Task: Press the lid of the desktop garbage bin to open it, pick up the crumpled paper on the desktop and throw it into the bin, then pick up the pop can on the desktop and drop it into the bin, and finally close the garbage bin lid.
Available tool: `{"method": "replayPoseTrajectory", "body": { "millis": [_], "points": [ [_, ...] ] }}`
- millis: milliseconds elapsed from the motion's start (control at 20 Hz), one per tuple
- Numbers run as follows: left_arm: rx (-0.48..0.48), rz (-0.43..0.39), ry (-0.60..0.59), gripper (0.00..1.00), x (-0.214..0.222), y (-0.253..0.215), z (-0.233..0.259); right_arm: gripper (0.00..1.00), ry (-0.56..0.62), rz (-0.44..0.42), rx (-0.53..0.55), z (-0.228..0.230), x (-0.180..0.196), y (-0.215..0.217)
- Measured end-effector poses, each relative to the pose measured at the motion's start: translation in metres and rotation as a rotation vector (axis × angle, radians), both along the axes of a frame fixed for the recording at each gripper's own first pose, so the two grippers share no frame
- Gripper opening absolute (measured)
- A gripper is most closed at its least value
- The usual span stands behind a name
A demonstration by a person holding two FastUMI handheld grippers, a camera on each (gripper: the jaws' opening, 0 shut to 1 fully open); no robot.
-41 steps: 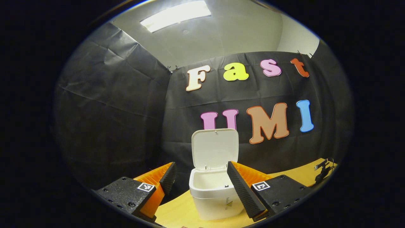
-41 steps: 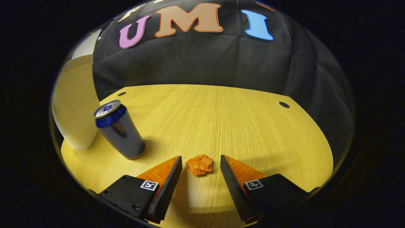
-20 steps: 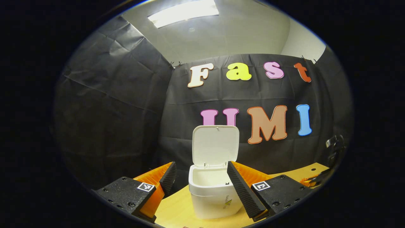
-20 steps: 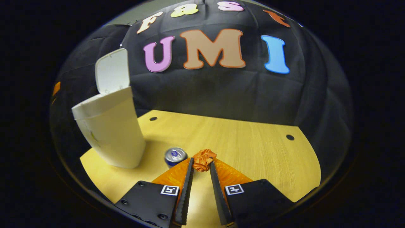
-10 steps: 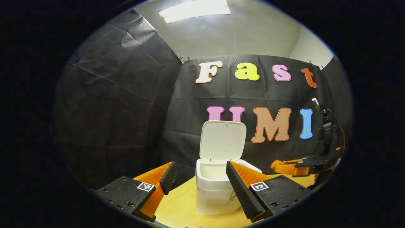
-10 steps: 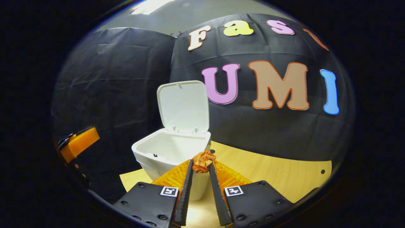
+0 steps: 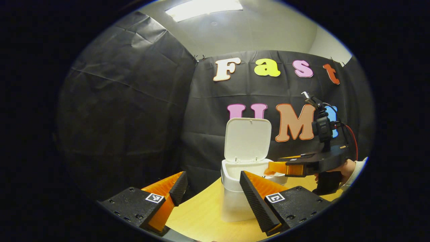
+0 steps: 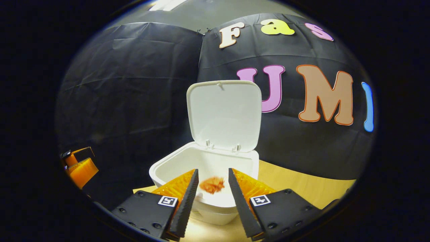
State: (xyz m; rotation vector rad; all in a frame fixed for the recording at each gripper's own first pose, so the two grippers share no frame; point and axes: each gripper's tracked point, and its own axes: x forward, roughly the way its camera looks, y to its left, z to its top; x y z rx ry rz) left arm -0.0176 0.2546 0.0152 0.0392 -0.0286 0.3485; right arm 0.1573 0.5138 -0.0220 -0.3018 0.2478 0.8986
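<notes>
The crumpled orange paper ball (image 8: 212,185) shows blurred between the parted fingers of the right gripper (image 8: 212,181), touching neither, over the mouth of the white plastic bin (image 8: 168,169) (apparently falling in). The bin's hinged white lid (image 8: 224,114) stands upright. The left gripper (image 7: 211,183) waits nearby, also spread apart and empty, leaving the approach free.

Crumpled paper (image 8: 212,185) motion-blurred between right claw (image 8: 212,183) fingers, contact with them not discernible. Bin (image 7: 231,201) front partly hidden behind left claw (image 7: 215,185) finger. Bench (image 7: 198,218) cut off at edge.
</notes>
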Motion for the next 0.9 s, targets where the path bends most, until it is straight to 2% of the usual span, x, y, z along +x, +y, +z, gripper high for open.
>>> {"method": "replayPoseTrajectory", "body": {
  "millis": [50,100,150,250,500,700,900],
  "points": [
    [0.001,-0.007,0.001,0.94,0.002,-0.002,0.000,0.74,0.000,0.000,-0.003,0.000,0.000,-0.001],
    [0.003,-0.015,0.002,0.94,0.005,-0.004,-0.001,0.77,0.002,-0.004,-0.007,-0.003,0.001,0.000],
    [0.005,-0.025,0.001,0.94,0.008,-0.007,0.000,0.91,0.003,-0.012,-0.010,-0.003,0.003,-0.001],
    [0.012,-0.051,0.002,0.94,0.010,-0.014,0.000,0.98,0.008,-0.021,-0.004,-0.001,0.007,-0.002],
    [0.014,-0.150,-0.001,0.94,0.031,-0.045,0.000,0.98,-0.018,-0.067,0.059,0.027,0.008,-0.033],
    [0.001,-0.301,-0.006,0.94,0.060,-0.099,-0.006,0.98,-0.116,-0.211,0.132,0.069,0.016,-0.107],
    [-0.019,-0.491,-0.010,0.94,0.086,-0.170,-0.017,0.98,-0.154,-0.380,0.179,0.094,0.019,-0.193]
  ]
}}
